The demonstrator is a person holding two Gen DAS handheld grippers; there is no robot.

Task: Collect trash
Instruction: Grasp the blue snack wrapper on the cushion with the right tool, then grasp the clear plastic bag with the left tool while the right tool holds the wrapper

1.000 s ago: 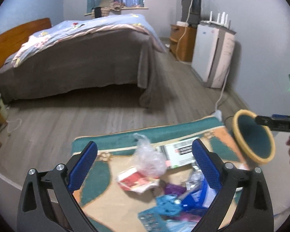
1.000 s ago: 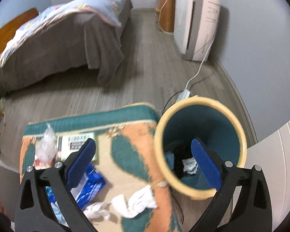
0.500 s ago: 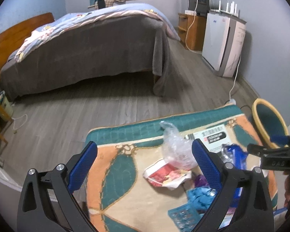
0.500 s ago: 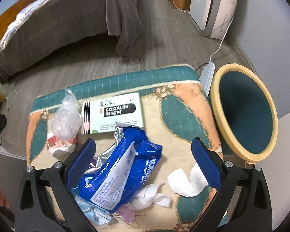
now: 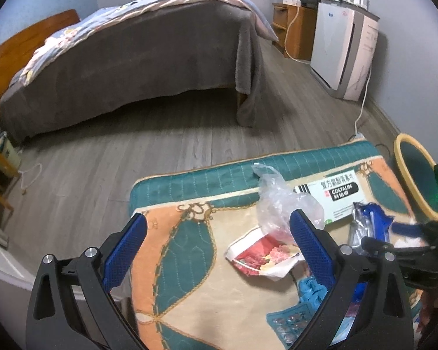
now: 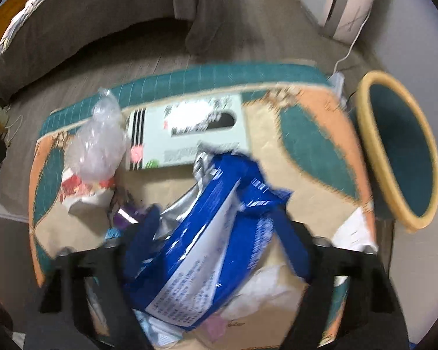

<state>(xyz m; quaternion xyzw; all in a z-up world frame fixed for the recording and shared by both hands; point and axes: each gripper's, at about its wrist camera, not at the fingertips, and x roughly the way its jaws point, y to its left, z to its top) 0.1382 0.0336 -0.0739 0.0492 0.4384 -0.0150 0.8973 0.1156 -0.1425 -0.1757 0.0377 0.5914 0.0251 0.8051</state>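
My left gripper [image 5: 217, 234] hangs over the mat's [image 5: 189, 262] left half with its jaws spread wide and nothing between them; under the gap lies only bare mat, teal and orange leaf pattern.

Moving rightward across the mat, a crumpled clear bag [image 5: 280, 201] sits near the far edge, and just in front of it lies a red wrapper [image 5: 261, 255], the bag resting partly over it. Right of the bag, close to the far edge, a white box [image 5: 333, 194] lies flat. Below it, toward the near edge, I see a blue glove [image 5: 312, 288] and a blister pack [image 5: 289, 320], partly hidden by my left tool's right finger.

My right gripper [image 6: 219, 233] points steeply down over the middle of the mat, and its jaws are closing with a blue packet [image 6: 213, 248] between them. The right-wrist view is blurred, so I cannot tell whether the pads press the packet yet. The packet lies tilted, its torn silver top toward the box. White tissue [image 6: 356, 230] lies at the right edge of the mat, just past my right finger.

Off the mat's right edge stands the bin [image 6: 400, 148], yellow-rimmed and teal inside, beside the far right corner.
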